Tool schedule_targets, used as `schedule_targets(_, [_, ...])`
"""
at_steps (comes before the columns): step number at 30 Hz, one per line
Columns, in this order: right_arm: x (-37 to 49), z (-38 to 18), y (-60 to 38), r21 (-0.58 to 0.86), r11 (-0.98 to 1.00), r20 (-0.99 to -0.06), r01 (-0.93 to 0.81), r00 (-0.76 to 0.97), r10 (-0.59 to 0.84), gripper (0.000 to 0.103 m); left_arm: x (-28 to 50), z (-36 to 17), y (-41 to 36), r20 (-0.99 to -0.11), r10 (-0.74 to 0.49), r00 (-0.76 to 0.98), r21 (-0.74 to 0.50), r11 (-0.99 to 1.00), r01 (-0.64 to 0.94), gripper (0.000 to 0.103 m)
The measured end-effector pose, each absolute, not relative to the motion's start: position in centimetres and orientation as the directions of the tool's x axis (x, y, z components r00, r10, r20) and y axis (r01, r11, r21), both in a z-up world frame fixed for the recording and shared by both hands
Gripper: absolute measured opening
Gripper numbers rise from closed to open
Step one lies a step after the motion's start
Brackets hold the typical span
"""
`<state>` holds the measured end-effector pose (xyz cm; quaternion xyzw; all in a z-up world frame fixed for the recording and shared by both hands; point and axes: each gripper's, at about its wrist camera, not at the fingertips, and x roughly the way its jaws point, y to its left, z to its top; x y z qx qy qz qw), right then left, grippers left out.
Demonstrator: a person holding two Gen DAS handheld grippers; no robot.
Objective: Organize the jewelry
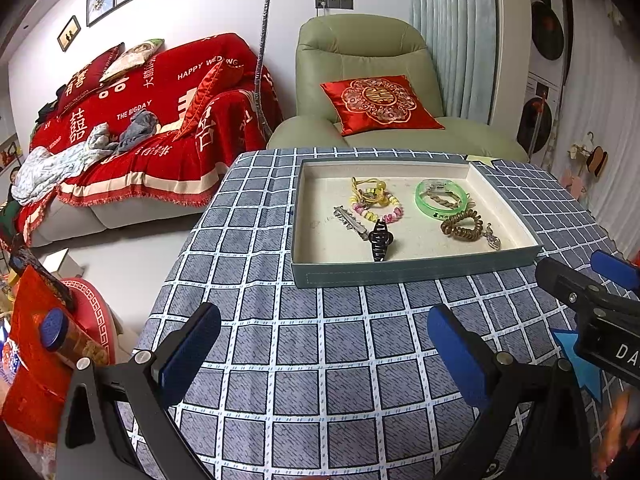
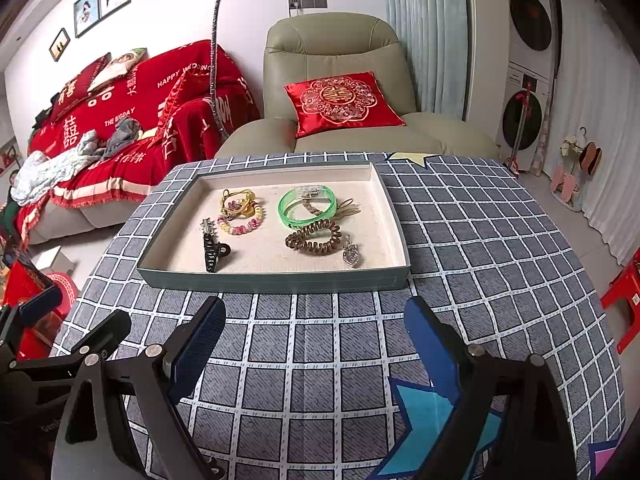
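Note:
A grey-green tray (image 1: 412,270) (image 2: 276,282) with a cream lining sits on the checked tablecloth. In it lie a green bangle (image 1: 440,199) (image 2: 307,207), a brown coil hair tie (image 1: 462,227) (image 2: 314,240), a silver pendant (image 2: 351,256), a beaded bracelet (image 1: 378,206) (image 2: 242,216), a black claw clip (image 1: 380,240) (image 2: 212,252) and a silver hair clip (image 1: 352,222). My left gripper (image 1: 324,340) is open and empty, in front of the tray. My right gripper (image 2: 314,336) is open and empty, also in front of it, and shows at the right in the left wrist view (image 1: 592,296).
The checked tablecloth (image 2: 480,240) covers the table. A blue star sticker (image 2: 424,420) lies near my right gripper, a yellow one (image 2: 408,158) behind the tray. A green armchair (image 2: 340,80) with a red cushion stands beyond the table, a red-covered sofa (image 1: 140,120) to the left.

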<state>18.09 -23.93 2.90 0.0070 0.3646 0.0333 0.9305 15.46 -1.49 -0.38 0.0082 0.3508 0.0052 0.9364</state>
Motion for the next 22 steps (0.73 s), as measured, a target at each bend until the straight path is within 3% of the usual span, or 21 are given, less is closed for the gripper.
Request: schedule_targets(22, [18.13, 2.91, -23.60, 0.037, 0.998, -0.679, -0.057, 0.731, 0.067, 0.092, 15.38, -0.39, -1.59, -0.656, -0.002, 0.755, 0.008, 1.000, 0.010, 0.103])
